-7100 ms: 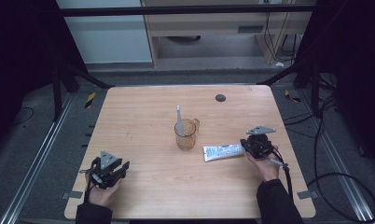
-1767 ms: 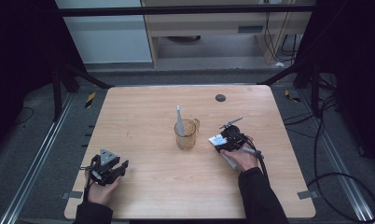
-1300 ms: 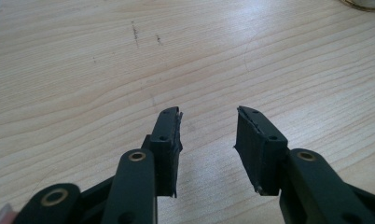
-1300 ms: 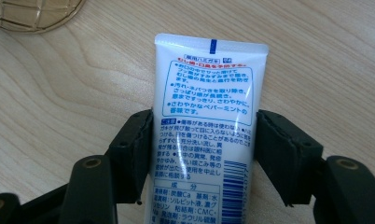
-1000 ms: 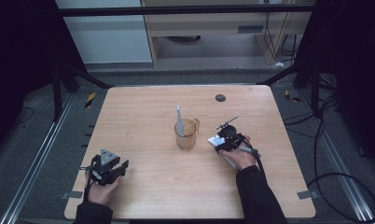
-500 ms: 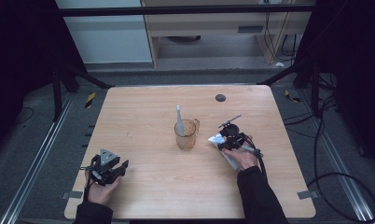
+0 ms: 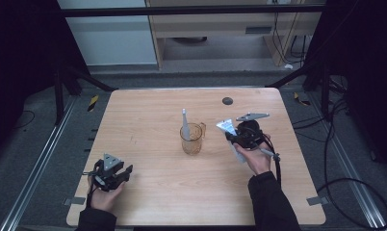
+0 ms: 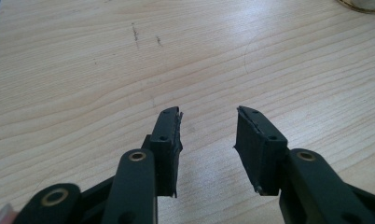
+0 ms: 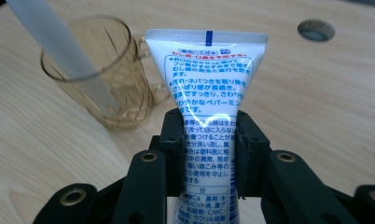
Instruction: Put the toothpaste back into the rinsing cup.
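R hand-held gripper (image 9: 209, 140) clamped on toothpaste tube (image 9: 205, 84), lifted off desk (image 7: 153, 120) just beside amber cup (image 7: 192, 139) w/ 1 toothbrush (image 7: 185, 124) in; drop-in prob. left; L hand-held gripper (image 8: 209, 135) apart, empty, resting near edge.
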`<action>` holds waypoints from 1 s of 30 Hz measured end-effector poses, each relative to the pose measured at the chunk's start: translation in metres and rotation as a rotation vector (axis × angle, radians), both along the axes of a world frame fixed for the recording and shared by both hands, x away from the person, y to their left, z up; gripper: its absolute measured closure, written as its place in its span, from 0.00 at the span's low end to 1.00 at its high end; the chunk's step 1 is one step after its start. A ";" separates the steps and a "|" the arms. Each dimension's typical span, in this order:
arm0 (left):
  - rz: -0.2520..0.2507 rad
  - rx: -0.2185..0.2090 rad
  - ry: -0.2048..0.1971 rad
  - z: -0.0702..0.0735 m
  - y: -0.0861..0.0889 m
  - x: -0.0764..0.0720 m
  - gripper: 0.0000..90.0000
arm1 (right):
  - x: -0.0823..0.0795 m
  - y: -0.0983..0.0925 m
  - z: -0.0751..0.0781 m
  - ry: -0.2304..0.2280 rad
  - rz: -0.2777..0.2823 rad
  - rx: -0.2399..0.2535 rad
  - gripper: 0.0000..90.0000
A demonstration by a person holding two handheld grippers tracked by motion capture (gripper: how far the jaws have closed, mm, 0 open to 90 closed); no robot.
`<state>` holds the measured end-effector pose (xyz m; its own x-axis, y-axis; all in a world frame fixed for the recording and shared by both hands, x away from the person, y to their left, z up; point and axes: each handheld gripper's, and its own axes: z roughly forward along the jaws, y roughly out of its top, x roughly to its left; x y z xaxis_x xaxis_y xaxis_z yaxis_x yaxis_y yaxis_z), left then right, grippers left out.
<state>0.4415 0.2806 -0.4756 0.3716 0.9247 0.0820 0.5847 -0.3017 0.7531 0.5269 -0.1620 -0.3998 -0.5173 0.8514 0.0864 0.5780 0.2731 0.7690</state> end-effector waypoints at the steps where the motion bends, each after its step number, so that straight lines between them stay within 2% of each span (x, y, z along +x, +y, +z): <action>1: 0.000 0.000 -0.001 0.000 0.000 0.000 0.66 | 0.000 0.000 0.002 -0.008 -0.004 0.009 0.77; 10: 0.002 -0.003 -0.004 0.001 0.000 0.000 0.66 | -0.002 0.003 0.014 -0.150 -0.051 0.139 0.77; 26: 0.003 -0.013 -0.008 0.000 0.001 0.000 0.66 | 0.000 0.021 0.033 -0.343 -0.109 0.274 0.77; 30: 0.004 -0.014 -0.011 0.001 0.001 0.000 0.66 | 0.002 0.026 0.035 -0.363 -0.110 0.297 0.77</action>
<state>0.4412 0.2814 -0.4748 0.3669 0.9274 0.0731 0.5772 -0.2886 0.7639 0.5287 -0.1356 -0.3643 -0.4677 0.8684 0.1648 0.2710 -0.0366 0.9619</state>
